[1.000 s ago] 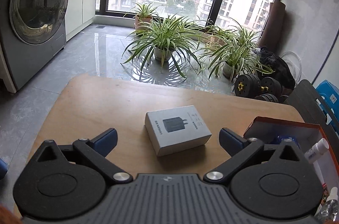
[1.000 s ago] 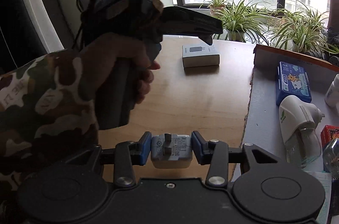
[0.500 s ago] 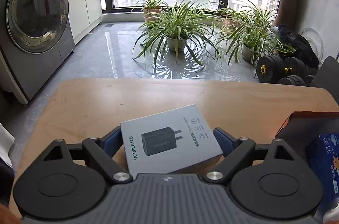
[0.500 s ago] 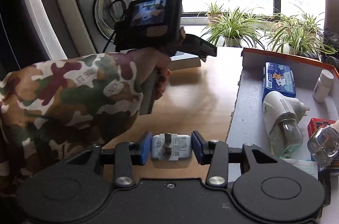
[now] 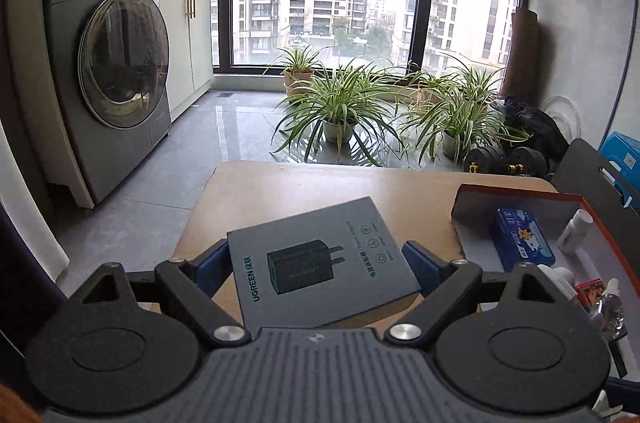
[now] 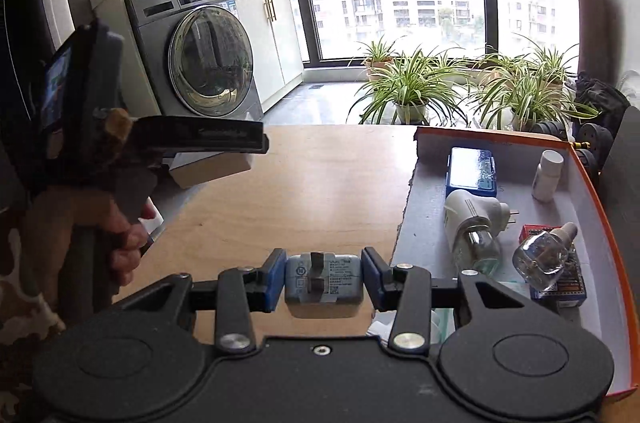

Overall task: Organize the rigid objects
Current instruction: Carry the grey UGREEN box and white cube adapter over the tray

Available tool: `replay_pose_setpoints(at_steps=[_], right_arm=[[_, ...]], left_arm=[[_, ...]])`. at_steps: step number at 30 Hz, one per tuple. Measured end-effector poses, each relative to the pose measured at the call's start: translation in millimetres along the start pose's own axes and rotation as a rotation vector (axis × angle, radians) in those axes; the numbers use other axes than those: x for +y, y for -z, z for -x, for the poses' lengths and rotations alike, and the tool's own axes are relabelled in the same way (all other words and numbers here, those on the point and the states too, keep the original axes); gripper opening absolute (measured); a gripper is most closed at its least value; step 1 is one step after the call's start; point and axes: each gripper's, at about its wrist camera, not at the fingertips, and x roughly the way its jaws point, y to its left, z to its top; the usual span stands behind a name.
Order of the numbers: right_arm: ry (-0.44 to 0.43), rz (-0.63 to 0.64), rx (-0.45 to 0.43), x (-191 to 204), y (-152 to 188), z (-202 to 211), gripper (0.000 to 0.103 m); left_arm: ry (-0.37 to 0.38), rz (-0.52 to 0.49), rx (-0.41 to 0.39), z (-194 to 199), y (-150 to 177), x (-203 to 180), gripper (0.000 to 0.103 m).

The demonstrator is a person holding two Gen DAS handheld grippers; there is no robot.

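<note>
My left gripper [image 5: 318, 265] is shut on a grey charger box [image 5: 320, 259] printed with a black plug, and holds it lifted above the wooden table [image 5: 320, 187]. From the right wrist view that same box [image 6: 212, 169] hangs under the left gripper at the table's left edge. A white plug adapter [image 6: 323, 281] with folded prongs sits clamped between the blue pads of my right gripper [image 6: 323, 281], above the table's near edge. An orange-rimmed shallow box [image 6: 588, 179] stands to the right.
The orange-rimmed box holds a blue tin [image 6: 472, 169], a white bottle [image 6: 548, 175], a plug-in diffuser [image 6: 472, 223], a clear vial [image 6: 544, 255] and a small red pack [image 6: 532, 233]. A washing machine [image 5: 116, 71] and potted plants [image 5: 340, 103] stand on the floor beyond.
The left gripper reached the charger box on the table, closed on it and lifted it up and to the left. The right gripper rose a little, still holding the adapter.
</note>
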Motion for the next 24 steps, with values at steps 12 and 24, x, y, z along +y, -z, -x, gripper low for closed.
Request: replay_pose_setpoints(at_steps=[12,24], right_arm=[[0.098,-0.058,-0.092,-31.2,13.7,64.5,0.051],[0.239,-0.157,-0.168,-88.1,20.2,107.6,0.051]], left_arm=[[0.101,0.0,-0.021,59.6,30.6,-50.5,0.093],[0.224,-0.066,-0.037,60.8,40.4,-102.9,0.093]])
